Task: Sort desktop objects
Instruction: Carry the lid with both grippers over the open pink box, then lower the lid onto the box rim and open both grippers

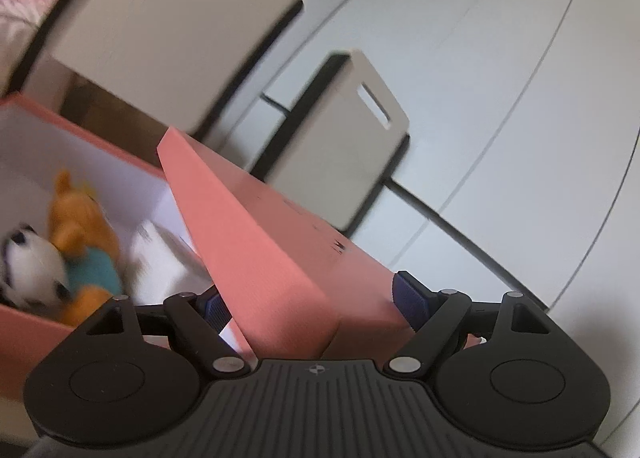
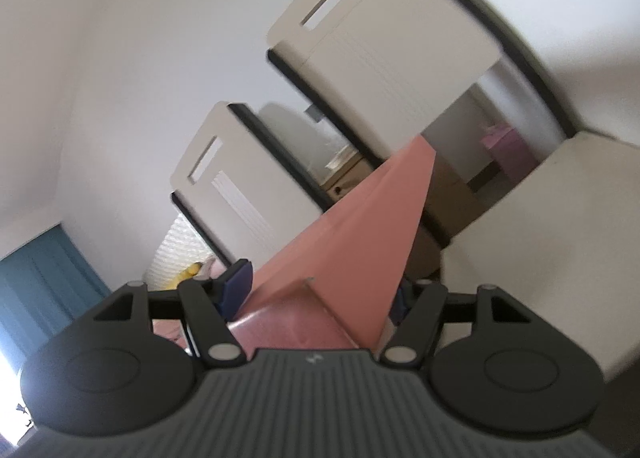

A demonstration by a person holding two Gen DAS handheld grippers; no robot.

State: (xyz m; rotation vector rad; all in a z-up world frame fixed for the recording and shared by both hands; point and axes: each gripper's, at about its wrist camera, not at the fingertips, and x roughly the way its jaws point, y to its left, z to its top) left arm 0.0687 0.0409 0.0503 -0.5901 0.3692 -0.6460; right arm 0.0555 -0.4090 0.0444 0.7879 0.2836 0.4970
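A salmon-pink box lid [image 1: 256, 234] stands tilted between the blue pads of my left gripper [image 1: 312, 298], which is shut on it. My right gripper [image 2: 320, 290] is shut on the same pink lid [image 2: 360, 226] from another side. Beneath, in the left wrist view, the open pink box [image 1: 80, 130] with a white inside holds an orange plush toy with a teal shirt [image 1: 84, 234], a black-and-white plush [image 1: 32, 270] and a white packet [image 1: 160, 254]. The view is motion-blurred.
Two beige chairs with slotted backs [image 1: 160, 30] [image 1: 344, 138] stand behind on a white tiled floor [image 1: 500, 98]. They also show in the right wrist view [image 2: 384, 42] [image 2: 236, 178], with a teal curtain [image 2: 44, 282] at left and a beige seat [image 2: 540, 218] at right.
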